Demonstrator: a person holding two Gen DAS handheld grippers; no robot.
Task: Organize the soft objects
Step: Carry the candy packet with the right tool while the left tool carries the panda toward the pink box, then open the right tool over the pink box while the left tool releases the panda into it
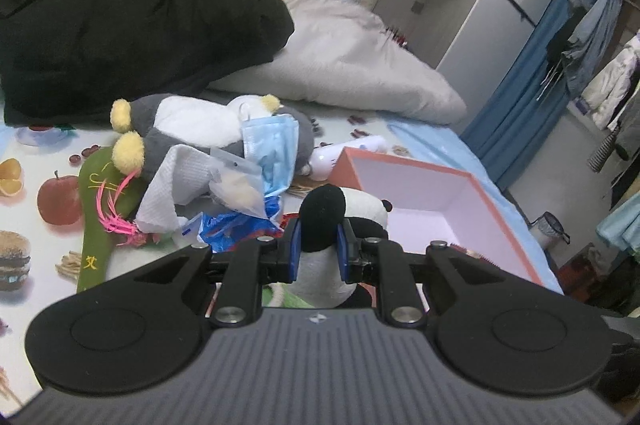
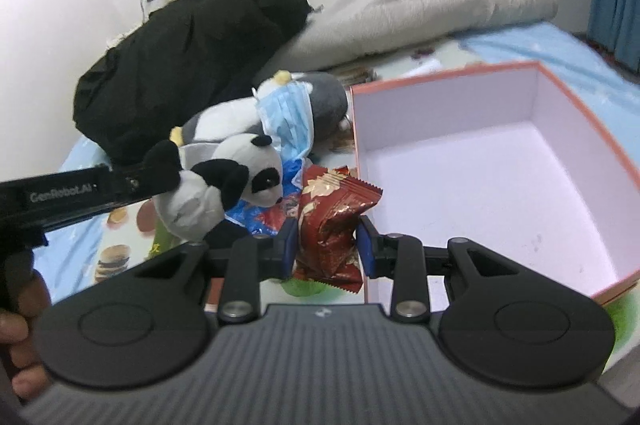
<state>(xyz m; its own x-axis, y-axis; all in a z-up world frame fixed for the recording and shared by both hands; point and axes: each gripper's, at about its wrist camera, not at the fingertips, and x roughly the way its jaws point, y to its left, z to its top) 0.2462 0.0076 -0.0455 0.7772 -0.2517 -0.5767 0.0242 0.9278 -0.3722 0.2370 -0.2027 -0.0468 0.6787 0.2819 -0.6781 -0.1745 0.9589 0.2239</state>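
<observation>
Right tool (image 2: 326,245) clamped on red snack packet (image 2: 334,221), left tool (image 1: 318,245) clamped on panda plush (image 1: 324,221) (perhaps its leg), pink box (image 2: 560,97) beside.

Small black-and-white panda plush (image 2: 224,185) held aloft by one paw, crumpled red snack packet (image 2: 332,225) pinched upright

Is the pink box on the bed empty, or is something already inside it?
Empty. The right wrist view shows the pink box with its bare pale floor and walls; nothing lies inside.
</observation>
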